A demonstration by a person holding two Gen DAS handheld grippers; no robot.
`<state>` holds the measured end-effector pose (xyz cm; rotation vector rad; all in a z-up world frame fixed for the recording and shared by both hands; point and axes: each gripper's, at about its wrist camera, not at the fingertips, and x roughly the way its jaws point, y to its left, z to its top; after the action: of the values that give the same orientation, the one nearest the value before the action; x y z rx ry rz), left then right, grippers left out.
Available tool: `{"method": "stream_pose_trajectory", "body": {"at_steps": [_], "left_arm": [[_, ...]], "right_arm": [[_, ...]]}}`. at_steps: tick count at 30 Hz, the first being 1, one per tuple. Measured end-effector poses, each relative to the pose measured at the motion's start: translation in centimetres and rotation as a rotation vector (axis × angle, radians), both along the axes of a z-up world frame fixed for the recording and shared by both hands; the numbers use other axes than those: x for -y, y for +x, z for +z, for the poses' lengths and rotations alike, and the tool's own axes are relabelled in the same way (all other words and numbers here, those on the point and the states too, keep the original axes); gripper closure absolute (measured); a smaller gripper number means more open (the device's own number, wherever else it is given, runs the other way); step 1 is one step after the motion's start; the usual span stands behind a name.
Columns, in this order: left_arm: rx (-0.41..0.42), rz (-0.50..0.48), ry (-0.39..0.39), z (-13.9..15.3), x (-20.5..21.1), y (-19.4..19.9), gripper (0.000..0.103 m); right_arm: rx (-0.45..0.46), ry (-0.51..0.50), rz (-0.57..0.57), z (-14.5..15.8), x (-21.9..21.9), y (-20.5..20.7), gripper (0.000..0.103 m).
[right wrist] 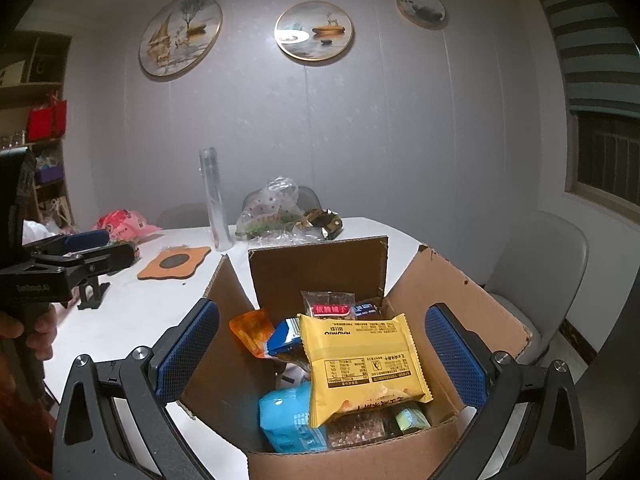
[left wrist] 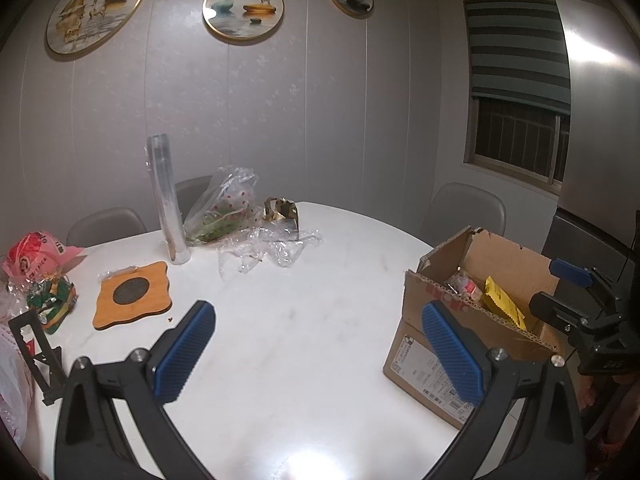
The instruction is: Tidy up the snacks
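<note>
An open cardboard box (right wrist: pixel 320 268) stands at the right end of the white table (left wrist: pixel 280 312). Several snack packs lie in it, topped by a yellow pack (right wrist: pixel 360 364), with a light blue pack (right wrist: pixel 286 418) and an orange pack (right wrist: pixel 252 330) beside it. My right gripper (right wrist: pixel 322 352) hovers open over the box, nothing between its blue pads. My left gripper (left wrist: pixel 320 348) is open above bare tabletop, left of the cardboard box (left wrist: pixel 436 344). The yellow pack (left wrist: pixel 502 304) shows inside the box. The right gripper (left wrist: pixel 576 296) appears beyond the box in the left wrist view.
At the table's far side are a clear tube (left wrist: pixel 166 204), crumpled plastic bags (left wrist: pixel 264 248) and a gold wrapper (left wrist: pixel 282 212). A wooden trivet (left wrist: pixel 134 294), pink bag (left wrist: pixel 36 258), green candies (left wrist: pixel 52 300) and black stand (left wrist: pixel 38 348) sit left. Grey chairs (right wrist: pixel 544 272) surround the table.
</note>
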<state>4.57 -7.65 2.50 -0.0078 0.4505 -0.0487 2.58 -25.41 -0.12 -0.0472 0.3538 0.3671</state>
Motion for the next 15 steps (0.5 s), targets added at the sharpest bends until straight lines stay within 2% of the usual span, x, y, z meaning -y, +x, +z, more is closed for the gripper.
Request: {"method": "stream_pose_trajectory", "body": {"at_steps": [15], "left_arm": [[-0.003, -0.001, 0.000, -0.17, 0.10, 0.10, 0.001]], "right_arm": [[-0.007, -0.007, -0.012, -0.32, 0.29, 0.22, 0.000]]}}
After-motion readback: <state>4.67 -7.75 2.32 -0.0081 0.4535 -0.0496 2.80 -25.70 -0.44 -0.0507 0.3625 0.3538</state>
